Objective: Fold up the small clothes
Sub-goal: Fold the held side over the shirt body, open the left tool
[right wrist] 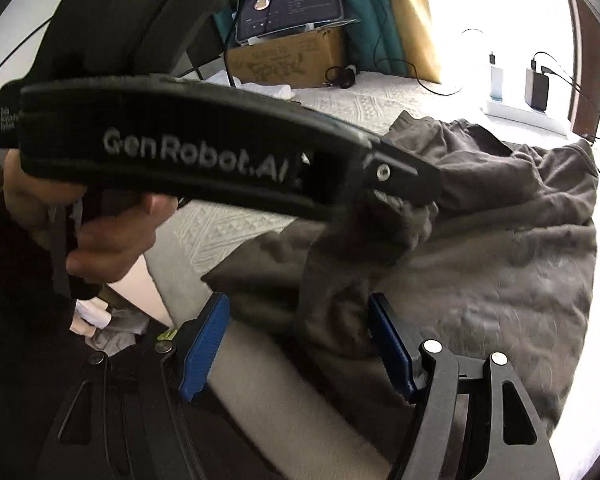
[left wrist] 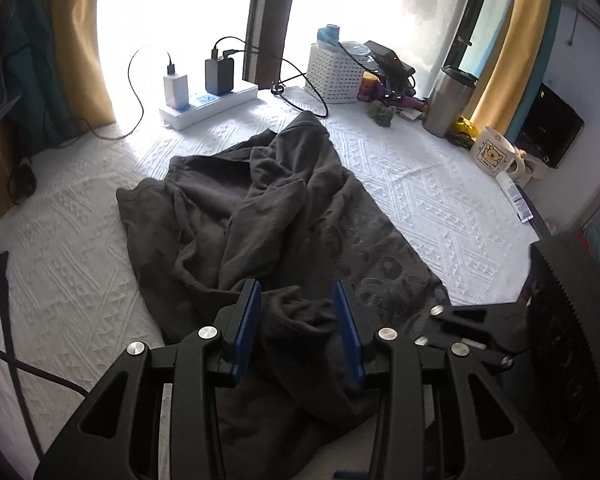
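Grey and rumpled on the white bedspread: noting the garment there, bunching one fold in the clamped left gripper. Dangling that fold between the parted jaws of the right gripper, not pinching. Risking a thick, slipping wad and a crooked fold.

Home bedroom, white quilted bedspread, yellow curtain behind it, power strip and mug on it

My left tool: black frame, blue ribbed pads, silver round screws; white "GenRobot.AI" lettering along its side, seen from the right wrist. My right tool: same black frame, blue pads, silver screws. Left hand: bare.
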The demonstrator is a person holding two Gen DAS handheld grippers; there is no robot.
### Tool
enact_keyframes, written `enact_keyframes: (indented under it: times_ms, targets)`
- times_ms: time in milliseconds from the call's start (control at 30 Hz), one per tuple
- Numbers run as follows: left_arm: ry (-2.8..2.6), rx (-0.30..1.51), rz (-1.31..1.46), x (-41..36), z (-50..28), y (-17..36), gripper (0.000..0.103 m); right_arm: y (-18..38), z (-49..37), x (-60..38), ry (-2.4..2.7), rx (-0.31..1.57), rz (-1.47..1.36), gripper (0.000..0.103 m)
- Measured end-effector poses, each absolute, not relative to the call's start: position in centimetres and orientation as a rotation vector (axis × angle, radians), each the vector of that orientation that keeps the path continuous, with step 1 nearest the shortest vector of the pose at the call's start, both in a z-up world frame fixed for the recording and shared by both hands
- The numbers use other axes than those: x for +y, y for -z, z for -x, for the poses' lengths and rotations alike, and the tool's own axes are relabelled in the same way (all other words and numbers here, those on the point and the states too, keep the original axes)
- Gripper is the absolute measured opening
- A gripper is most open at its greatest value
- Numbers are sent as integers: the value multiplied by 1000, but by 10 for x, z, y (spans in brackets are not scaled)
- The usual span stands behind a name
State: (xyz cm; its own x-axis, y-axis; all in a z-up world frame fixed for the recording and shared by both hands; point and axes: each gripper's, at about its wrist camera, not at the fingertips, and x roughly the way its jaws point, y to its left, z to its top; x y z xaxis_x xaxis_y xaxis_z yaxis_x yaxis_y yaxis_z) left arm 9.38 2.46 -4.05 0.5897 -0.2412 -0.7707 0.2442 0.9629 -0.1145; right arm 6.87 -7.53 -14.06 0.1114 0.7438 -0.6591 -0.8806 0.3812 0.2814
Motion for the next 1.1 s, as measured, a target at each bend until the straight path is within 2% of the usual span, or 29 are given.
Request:
enact_keyframes:
  times_ms: [333,433,500,633,833,1100]
  targets:
    - [187,944,-110,12,-97,68,37,145,-90,-160,-864,807,166,73]
    - [169,913,-113,18,-82,64,13,153,-106,-180,-774,824,128,73]
    - [148,904,-96,25,-68,59,10,158,-116,-191,-720,842,103,73]
    - [111,928,-33,39,-41,62,8,162,-125,-199,-684,851,61,73]
    - [64,1025,30,50,-13,95,7,168,-130,-189,-662,873,75,73]
    - [70,1029,51,56,5,91,9,170,-128,-181,-670,880,109,73]
